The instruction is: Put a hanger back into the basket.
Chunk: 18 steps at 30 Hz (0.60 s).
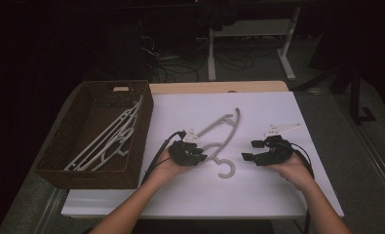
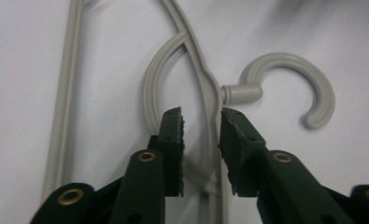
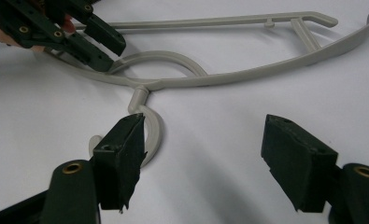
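While the grey plastic clothes hanger (image 1: 222,139) lies flat near the middle of the white table (image 1: 278,195), the left gripper (image 2: 202,135) straddles its neck beside the hook with jaws narrowly parted, and the right gripper (image 3: 203,163) gapes wide, holding nothing.

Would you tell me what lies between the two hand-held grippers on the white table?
The grey hanger's hook lies there on the white table, as the high view shows.

Dim lab/workshop: white table (image 1: 278,195), desk legs (image 1: 212,53) & floor cables (image 1: 180,68) behind.
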Available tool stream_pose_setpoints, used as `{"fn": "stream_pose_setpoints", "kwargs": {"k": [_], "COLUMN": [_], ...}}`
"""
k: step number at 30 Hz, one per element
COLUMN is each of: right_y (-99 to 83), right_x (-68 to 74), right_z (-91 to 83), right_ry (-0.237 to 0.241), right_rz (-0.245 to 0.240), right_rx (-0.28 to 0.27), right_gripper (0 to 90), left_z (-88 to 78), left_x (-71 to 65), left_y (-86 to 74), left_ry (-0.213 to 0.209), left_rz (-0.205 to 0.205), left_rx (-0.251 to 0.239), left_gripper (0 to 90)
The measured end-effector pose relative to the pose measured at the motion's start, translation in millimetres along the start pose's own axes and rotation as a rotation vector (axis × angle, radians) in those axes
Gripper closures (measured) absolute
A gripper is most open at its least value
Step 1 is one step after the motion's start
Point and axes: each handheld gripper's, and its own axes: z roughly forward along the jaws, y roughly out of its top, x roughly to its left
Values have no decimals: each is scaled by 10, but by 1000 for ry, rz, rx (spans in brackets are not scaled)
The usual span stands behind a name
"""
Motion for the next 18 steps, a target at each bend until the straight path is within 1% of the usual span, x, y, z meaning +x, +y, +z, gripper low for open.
{"fn": "stream_pose_setpoints", "kwargs": {"k": [2, 5, 11, 13, 16, 18], "right_y": [0, 0, 3, 4, 8, 16], "right_x": [0, 6, 9, 14, 35, 52], "right_z": [-1, 0, 7, 15, 44, 69], "right_ry": [0, -1, -1, 3, 12, 19], "right_rz": [0, 0, -3, -5, -13, -17], "right_rx": [0, 1, 1, 5, 10, 15], "right_gripper": [295, 295, 296, 302, 338, 347], "left_z": [-17, -43, -70, -80, -81, -80], "left_x": [-7, -19, -45, -54, -73, -66], "left_y": [-28, -92, -246, -279, -287, -288], "left_ry": [9, 5, 10, 13, 20, 17], "left_rz": [3, 5, 11, 10, 18, 19], "left_rx": [15, 32, 71, 67, 65, 68], "left_gripper": [661, 640, 632, 630, 631, 631]}}
